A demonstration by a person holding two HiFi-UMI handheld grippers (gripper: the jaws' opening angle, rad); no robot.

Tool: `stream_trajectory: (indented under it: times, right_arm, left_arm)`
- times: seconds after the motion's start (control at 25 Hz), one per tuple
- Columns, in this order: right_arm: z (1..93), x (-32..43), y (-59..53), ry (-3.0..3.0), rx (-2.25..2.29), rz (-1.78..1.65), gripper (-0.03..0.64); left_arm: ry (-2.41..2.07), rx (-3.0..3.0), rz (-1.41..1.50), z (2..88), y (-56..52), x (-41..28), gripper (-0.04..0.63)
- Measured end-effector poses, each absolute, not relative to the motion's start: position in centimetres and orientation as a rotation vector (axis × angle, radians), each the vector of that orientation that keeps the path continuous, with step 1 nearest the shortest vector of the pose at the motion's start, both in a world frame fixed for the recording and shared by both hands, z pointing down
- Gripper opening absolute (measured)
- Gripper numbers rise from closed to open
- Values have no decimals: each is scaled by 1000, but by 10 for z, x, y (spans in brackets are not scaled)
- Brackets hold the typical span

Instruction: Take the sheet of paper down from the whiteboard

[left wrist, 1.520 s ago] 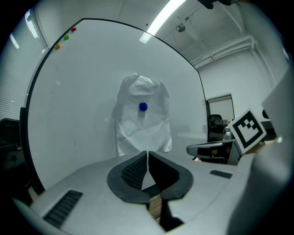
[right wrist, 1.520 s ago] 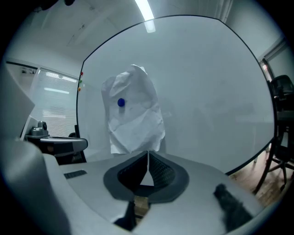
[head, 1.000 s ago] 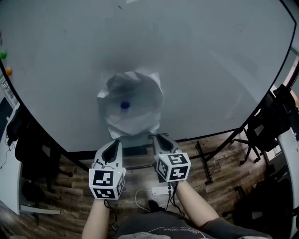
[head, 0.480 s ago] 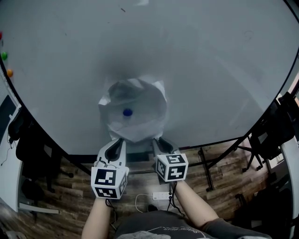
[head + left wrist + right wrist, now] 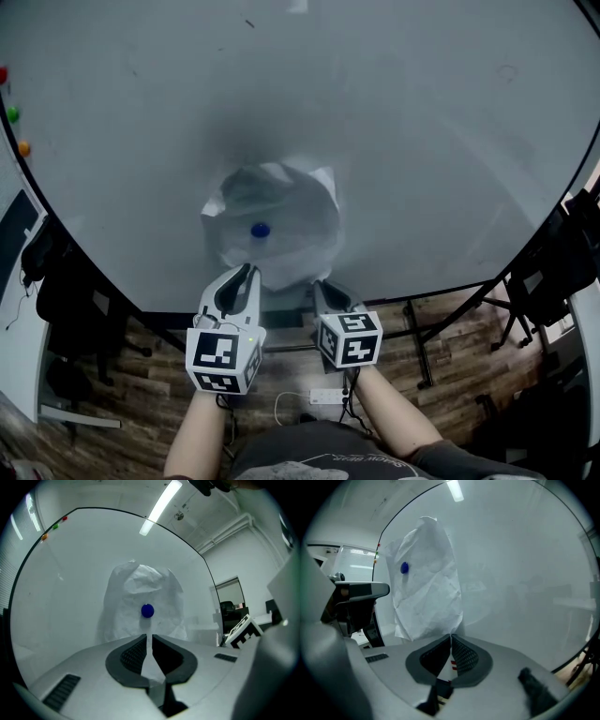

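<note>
A crumpled white sheet of paper [image 5: 281, 202] hangs on the whiteboard [image 5: 422, 141], pinned by a blue magnet [image 5: 260, 229]. My left gripper [image 5: 247, 270] is shut, and its tips are at the sheet's lower edge, straight below the magnet. In the left gripper view the sheet [image 5: 140, 592] and magnet [image 5: 147, 611] rise just beyond the closed left gripper [image 5: 149, 637]. My right gripper [image 5: 323, 284] is shut too. In the right gripper view its tips [image 5: 451, 636] meet at the lower right corner of the sheet [image 5: 426, 588]. I cannot tell whether they pinch the paper.
Small coloured magnets [image 5: 11, 114] sit at the board's left edge. Below the board are its stand's legs [image 5: 417, 342], a power strip [image 5: 323, 397] on the wooden floor, and dark chairs [image 5: 553, 253] at the right and at the left.
My left gripper has risen towards the sheet's lower edge, still shut. The right gripper has barely moved. The sheet and magnet hang as before.
</note>
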State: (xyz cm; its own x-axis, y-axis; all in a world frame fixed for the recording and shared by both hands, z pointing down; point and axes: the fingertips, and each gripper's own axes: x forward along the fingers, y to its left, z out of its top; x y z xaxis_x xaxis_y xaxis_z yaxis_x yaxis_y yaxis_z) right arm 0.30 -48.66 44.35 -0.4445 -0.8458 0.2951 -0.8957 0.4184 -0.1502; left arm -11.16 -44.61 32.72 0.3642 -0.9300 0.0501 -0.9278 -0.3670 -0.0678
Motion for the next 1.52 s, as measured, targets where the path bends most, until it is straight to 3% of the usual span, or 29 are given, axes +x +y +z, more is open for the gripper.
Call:
stream_trajectory:
  times: [0.12, 0.2, 0.28, 1.52]
  right_arm:
    - [443, 1, -486, -2503, 1536, 433, 28]
    - [442, 1, -485, -2507, 1532, 431, 28]
    - [441, 2, -485, -2510, 1530, 431, 28]
    - [435, 12, -488, -2560, 1530, 415, 23]
  left_arm:
    - [1720, -2538, -103, 315, -448, -104, 42]
    - [1713, -2518, -82, 307, -450, -98, 115]
    - [1720, -2494, -66, 300, -453, -96, 137]
    - [1863, -2248, 19, 278, -476, -100, 123]
